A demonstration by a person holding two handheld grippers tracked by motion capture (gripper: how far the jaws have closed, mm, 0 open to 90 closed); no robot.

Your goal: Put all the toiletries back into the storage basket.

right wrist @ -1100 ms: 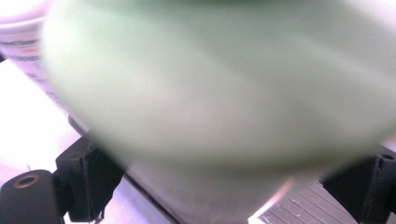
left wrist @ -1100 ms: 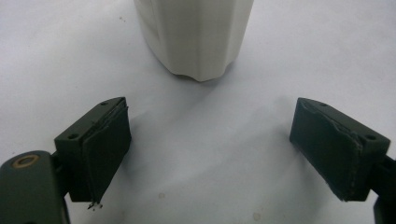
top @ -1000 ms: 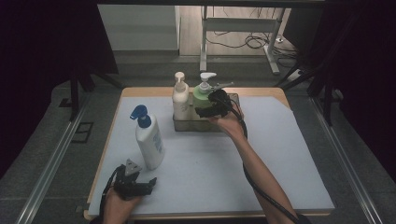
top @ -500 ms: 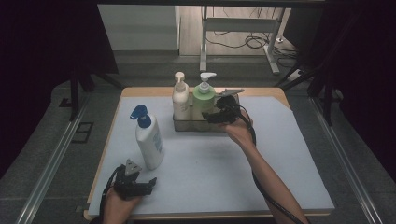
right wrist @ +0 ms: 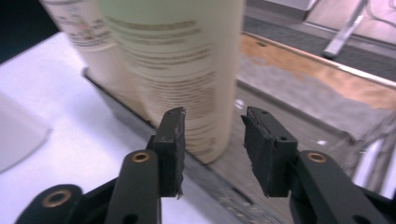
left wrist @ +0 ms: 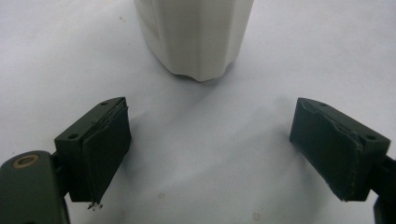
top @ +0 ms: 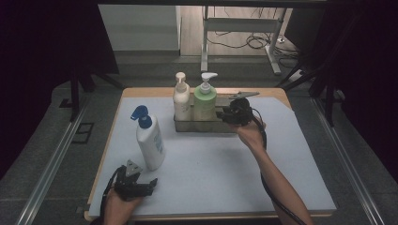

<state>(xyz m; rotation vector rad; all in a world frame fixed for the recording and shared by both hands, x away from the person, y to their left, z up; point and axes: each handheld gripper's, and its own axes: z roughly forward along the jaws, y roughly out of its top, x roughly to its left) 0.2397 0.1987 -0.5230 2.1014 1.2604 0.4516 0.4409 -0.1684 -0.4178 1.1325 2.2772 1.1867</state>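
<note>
Right gripper (right wrist: 212,140) empty, closing | green bottle (right wrist: 187,70) upright, pump up

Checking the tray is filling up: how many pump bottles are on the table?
3: the cream bottle and green bottle stand in the metal tray; the blue-capped bottle stands outside it.

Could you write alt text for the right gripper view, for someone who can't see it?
The right gripper has been closing, nothing between its jaws, just short of a pale green bottle standing in a metal tray. A cream bottle stands beside it.
</note>
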